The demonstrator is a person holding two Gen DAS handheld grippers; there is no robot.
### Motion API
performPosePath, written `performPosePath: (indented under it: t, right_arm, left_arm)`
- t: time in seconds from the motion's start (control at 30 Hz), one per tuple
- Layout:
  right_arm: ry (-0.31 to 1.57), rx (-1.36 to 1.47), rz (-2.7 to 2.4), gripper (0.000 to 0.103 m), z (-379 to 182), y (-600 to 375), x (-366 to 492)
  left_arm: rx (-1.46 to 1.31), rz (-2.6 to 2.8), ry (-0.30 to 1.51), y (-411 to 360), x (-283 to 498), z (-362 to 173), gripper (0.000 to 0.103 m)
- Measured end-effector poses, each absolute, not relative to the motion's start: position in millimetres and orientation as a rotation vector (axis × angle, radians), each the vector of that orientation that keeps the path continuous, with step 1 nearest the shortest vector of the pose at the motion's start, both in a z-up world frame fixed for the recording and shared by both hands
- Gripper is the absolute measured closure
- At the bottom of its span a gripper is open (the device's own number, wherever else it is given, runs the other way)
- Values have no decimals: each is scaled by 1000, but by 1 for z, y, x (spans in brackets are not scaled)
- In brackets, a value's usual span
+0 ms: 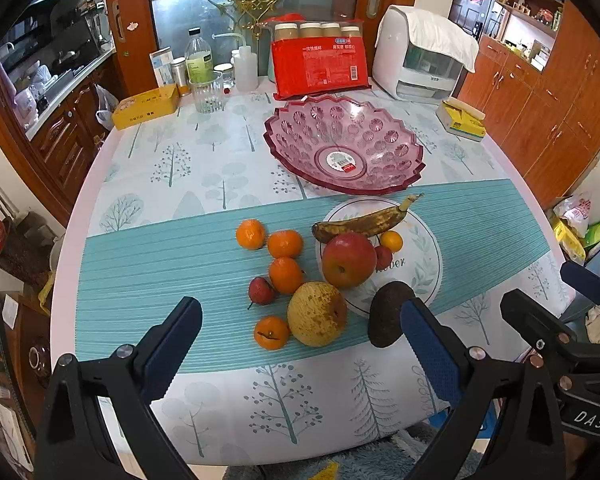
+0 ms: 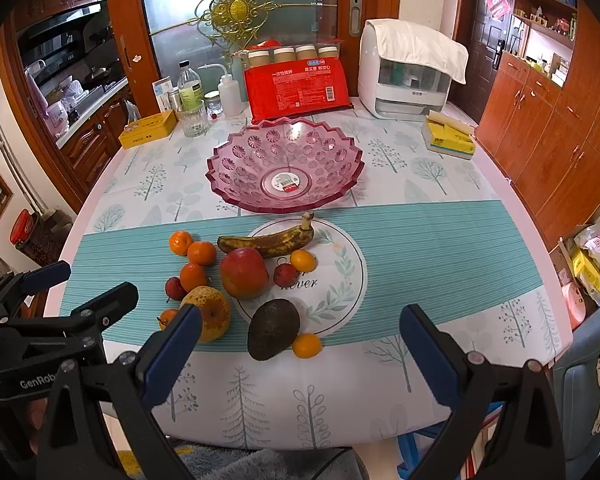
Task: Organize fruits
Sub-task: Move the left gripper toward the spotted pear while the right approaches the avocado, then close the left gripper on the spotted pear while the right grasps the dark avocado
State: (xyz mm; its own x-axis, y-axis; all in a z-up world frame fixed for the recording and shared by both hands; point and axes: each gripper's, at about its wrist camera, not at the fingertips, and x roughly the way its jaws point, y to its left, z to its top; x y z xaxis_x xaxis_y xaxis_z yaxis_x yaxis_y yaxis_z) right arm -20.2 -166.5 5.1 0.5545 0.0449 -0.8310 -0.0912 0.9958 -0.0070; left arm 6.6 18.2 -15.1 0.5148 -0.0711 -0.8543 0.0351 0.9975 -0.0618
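An empty pink glass bowl [image 1: 344, 144] [image 2: 285, 164] stands mid-table. In front of it lies a heap of fruit on a teal runner: a spotted banana [image 1: 366, 221] [image 2: 268, 240], a red apple [image 1: 349, 259] [image 2: 244, 273], a yellow pear [image 1: 317, 313] [image 2: 212, 312], a dark avocado [image 1: 388, 312] [image 2: 273, 328], several mandarins [image 1: 285, 244] [image 2: 201, 253] and small red fruits [image 1: 261, 290] [image 2: 285, 274]. My left gripper [image 1: 300, 332] hangs open just short of the pear. My right gripper [image 2: 300, 340] is open too, near the avocado. Neither holds anything.
A round plate print [image 1: 416, 264] [image 2: 340, 276] lies under part of the fruit. At the back stand a red packet [image 1: 320, 62], bottles [image 1: 199, 60], a glass [image 1: 207, 94], a yellow tin [image 1: 146, 106], a white appliance [image 1: 420, 56] and a yellow box [image 1: 462, 119]. Wooden cabinets [image 2: 548, 132] line the right.
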Motion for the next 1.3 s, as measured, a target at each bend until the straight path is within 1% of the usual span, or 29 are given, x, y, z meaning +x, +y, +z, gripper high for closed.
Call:
performPosePath:
  t: [0.43, 0.77, 1.17, 1.3]
  right_arm:
    - [988, -43, 78, 3, 3, -171, -21]
    - [1014, -41, 90, 3, -2, -174, -6]
    - [1079, -84, 148, 3, -27, -176, 13]
    - [1114, -97, 180, 6, -41, -179, 21]
  left_arm:
    - [-49, -77, 1034, 13, 5, -16, 4]
    - [-48, -62, 1041, 11, 18, -18, 4]
    - [-60, 19, 1122, 11, 33, -48, 4]
    - [-77, 47, 1155, 10, 38, -63, 4]
